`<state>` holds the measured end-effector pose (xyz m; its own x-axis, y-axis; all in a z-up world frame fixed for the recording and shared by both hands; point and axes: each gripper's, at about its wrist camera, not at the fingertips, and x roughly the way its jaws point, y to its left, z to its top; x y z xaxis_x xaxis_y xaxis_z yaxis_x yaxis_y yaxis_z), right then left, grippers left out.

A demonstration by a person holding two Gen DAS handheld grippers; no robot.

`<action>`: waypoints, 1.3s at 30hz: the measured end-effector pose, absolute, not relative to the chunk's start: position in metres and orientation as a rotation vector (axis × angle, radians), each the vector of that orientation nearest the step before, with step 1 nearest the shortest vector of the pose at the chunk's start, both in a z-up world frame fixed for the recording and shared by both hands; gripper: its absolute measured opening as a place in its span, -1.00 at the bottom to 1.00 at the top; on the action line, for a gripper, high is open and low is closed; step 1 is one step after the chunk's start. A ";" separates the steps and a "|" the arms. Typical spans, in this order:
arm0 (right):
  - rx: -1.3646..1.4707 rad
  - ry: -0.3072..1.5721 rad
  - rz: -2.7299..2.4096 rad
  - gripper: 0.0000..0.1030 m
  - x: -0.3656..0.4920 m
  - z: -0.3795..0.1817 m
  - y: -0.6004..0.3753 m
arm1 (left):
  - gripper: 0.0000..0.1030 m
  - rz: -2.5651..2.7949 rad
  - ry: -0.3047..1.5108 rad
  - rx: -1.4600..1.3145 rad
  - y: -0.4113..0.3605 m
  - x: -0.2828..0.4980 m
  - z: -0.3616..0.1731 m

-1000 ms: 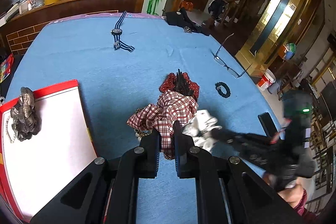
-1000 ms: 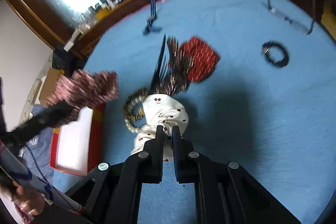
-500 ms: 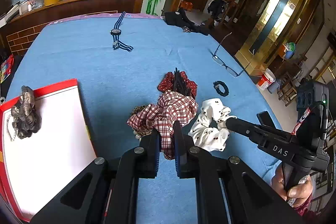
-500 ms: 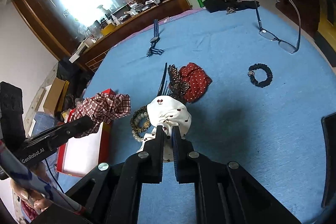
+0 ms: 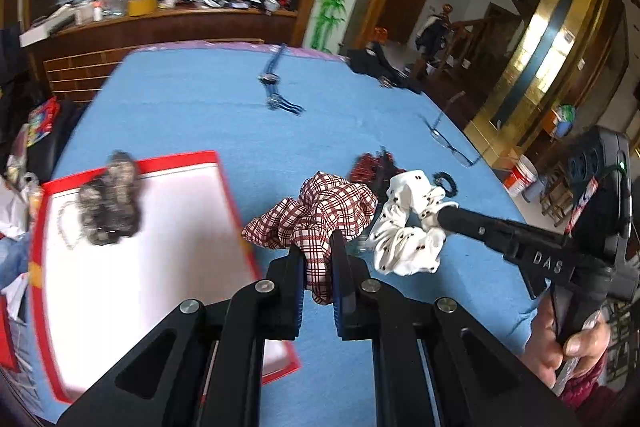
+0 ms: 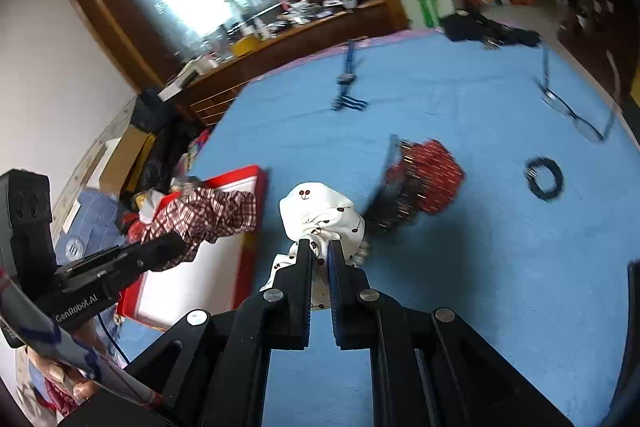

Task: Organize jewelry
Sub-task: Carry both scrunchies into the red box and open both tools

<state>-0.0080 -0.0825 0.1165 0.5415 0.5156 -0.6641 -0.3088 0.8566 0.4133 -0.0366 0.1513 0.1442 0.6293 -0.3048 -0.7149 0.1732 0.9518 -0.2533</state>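
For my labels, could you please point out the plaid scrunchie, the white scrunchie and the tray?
Plaid scrunchie (image 5: 320, 215), left wrist view, bunched middle.
White scrunchie (image 6: 320, 211), right wrist view, upper fold.
Tray (image 5: 224, 183), left wrist view, red rim.

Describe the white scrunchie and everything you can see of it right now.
The white scrunchie is a gathered ring of soft, puffy fabric, white with small dark cherry-like prints. The right gripper is shut on one bunched part of it, and the rest puffs out ahead of the fingertips and hangs loose below them. It appears lifted off the blue tablecloth, near the red scrunchie and the dark comb. In the left wrist view it hangs beside the plaid scrunchie, seemingly not touching.
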 end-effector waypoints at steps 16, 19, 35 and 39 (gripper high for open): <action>0.134 0.911 0.652 -0.83 0.023 0.118 0.052 | -0.79 0.027 0.819 -0.232 0.293 -0.066 0.125; 0.114 0.917 0.651 -0.83 0.030 0.113 0.070 | -0.79 0.072 0.830 -0.239 0.309 -0.061 0.111; 0.092 0.955 0.649 -0.82 0.084 0.073 0.134 | -0.79 0.180 0.884 -0.260 0.357 -0.032 0.057; 0.066 0.986 0.613 -0.83 0.093 0.059 0.139 | -0.79 0.151 0.906 -0.227 0.346 -0.030 0.051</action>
